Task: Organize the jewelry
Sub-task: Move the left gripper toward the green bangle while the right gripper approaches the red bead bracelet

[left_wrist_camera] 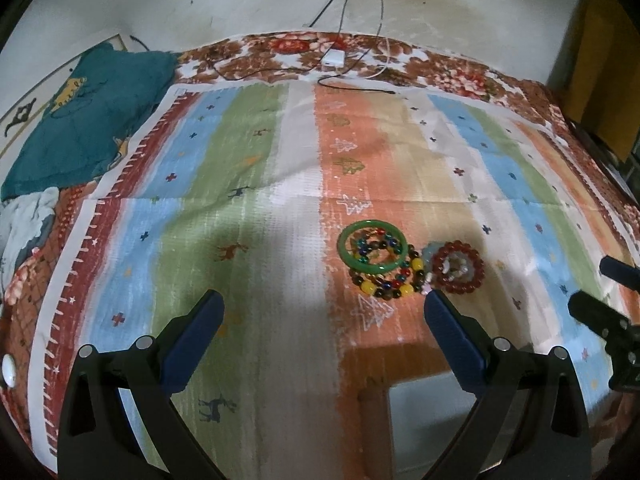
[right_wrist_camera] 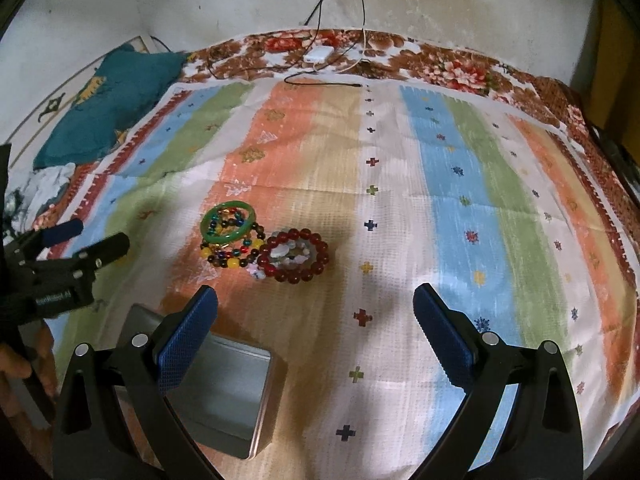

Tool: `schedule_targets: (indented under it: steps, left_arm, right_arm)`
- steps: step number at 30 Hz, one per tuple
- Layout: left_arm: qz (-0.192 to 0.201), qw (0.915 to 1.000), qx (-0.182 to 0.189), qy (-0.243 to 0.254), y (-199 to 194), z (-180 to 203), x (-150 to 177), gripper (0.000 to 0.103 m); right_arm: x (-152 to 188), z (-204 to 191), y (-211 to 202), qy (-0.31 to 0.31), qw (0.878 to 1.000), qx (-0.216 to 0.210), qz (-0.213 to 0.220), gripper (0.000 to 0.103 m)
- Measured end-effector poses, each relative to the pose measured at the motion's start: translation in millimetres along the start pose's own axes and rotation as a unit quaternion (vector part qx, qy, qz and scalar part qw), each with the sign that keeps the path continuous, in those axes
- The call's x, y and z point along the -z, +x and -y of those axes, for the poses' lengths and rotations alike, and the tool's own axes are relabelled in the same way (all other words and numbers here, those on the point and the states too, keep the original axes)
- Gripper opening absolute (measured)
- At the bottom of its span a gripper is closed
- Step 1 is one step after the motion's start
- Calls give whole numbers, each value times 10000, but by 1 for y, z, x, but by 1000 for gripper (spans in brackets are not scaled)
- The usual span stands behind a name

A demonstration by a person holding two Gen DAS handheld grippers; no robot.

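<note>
We judge the job barely begun: the square silver metal tin [right_wrist_camera: 224, 392] sits open and looks empty near the front edge of the striped, pastel-coloured cloth [right_wrist_camera: 400, 200], and all the jewelry we can see lies outside it, in 1 small pile further back on the orange stripe.

Going left to right through that pile, the smooth green jade-like bangle [right_wrist_camera: 228, 222] lies flat, resting on a loop of mixed yellow, brown and coloured beads [right_wrist_camera: 232, 258]. Just beside these, touching or nearly so, is the dark red round-bead bracelet [right_wrist_camera: 296, 256], with some pale, whitish pieces [right_wrist_camera: 290, 254] lying inside its ring; we cannot tell what those are. Every one of these still has to go into the tin, as far as we can see.

Our left tongs [left_wrist_camera: 324, 312] are spread wide with nothing between the blue pads [left_wrist_camera: 192, 340]; they hover over the cloth with the pile just ahead of the right-hand pad, not touching it. From the right wrist view they show at the far left, beside the tin.

Our right tongs [right_wrist_camera: 314, 312] are likewise spread wide and hold nothing. Their left pad overlaps the tin's far corner in the picture, but we cannot tell whether it touches; the pile lies ahead, slightly left of centre.
</note>
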State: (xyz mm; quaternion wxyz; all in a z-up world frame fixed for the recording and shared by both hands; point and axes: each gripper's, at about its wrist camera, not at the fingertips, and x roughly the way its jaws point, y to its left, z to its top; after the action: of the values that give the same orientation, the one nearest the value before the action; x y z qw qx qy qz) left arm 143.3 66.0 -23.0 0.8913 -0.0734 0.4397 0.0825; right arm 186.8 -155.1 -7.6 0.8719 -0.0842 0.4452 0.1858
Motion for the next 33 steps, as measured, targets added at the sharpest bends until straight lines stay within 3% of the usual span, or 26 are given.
schedule_targets:
  steps: [25, 33]
  left_arm:
    - [-672, 9970, -82, -366, 70, -19, -24, 97]
    - [-965, 9931, 201, -643, 91, -26, -26, 89]
  right_arm:
    - [-22, 20, 69, 348, 9963, -140, -779, 99]
    - [-24, 26, 85, 586, 9931, -367, -946, 99]
